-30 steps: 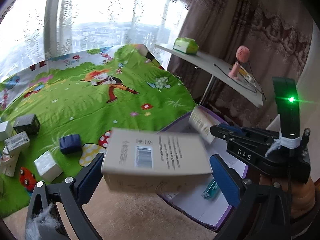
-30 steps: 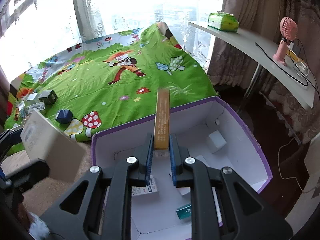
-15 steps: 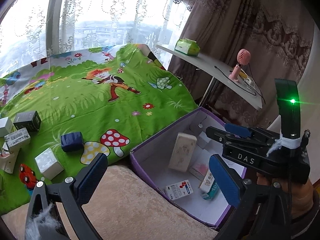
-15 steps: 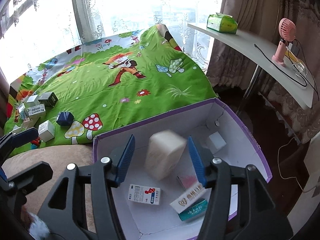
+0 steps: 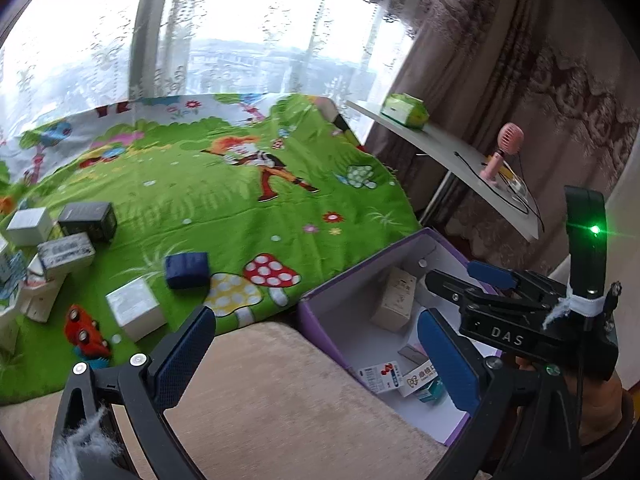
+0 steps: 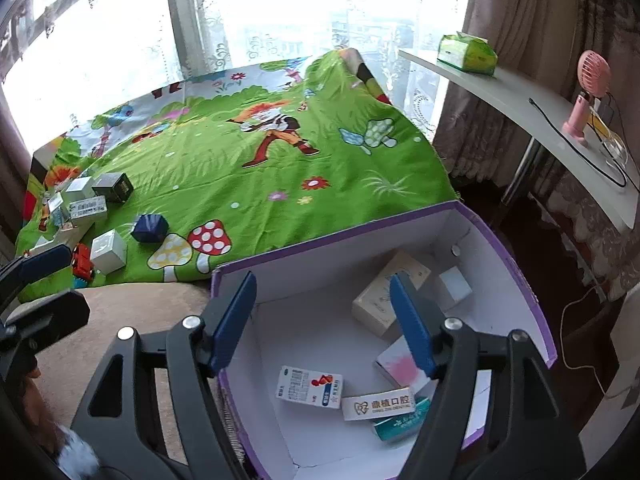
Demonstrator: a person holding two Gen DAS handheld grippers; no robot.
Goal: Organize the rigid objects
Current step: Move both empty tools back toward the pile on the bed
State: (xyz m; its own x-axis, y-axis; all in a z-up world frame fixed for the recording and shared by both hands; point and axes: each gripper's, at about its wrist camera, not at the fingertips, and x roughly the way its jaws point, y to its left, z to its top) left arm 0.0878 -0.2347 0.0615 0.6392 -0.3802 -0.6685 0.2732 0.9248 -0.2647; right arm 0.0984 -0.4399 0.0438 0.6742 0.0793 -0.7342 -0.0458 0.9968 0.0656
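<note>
Since a second earlier the left gripper [image 5: 316, 344] had let go of its wide cardboard carton, it hung with jaws spread wide and nothing between them over the beige cushion [image 5: 280, 400], and the right one had dropped its thin box too. Going left to right: the loose boxes [image 5: 52, 240] still waiting lay in a heap on the green mat [image 5: 240, 208] at about nine o'clock from the left gripper, with a white cube [image 5: 134, 308] and a dark blue box [image 5: 186, 270] nearer, at about ten and eleven o'clock. Further right, the purple-rimmed bin [image 6: 536, 308] held the beige carton [image 6: 384, 300], tipped against the far wall. The right gripper [image 6: 324, 320] hovered over the bin, its jaws opening and empty, the carton at about one o'clock beyond its fingertips. Both deliveries looked done; I judged the heap was next.
</note>
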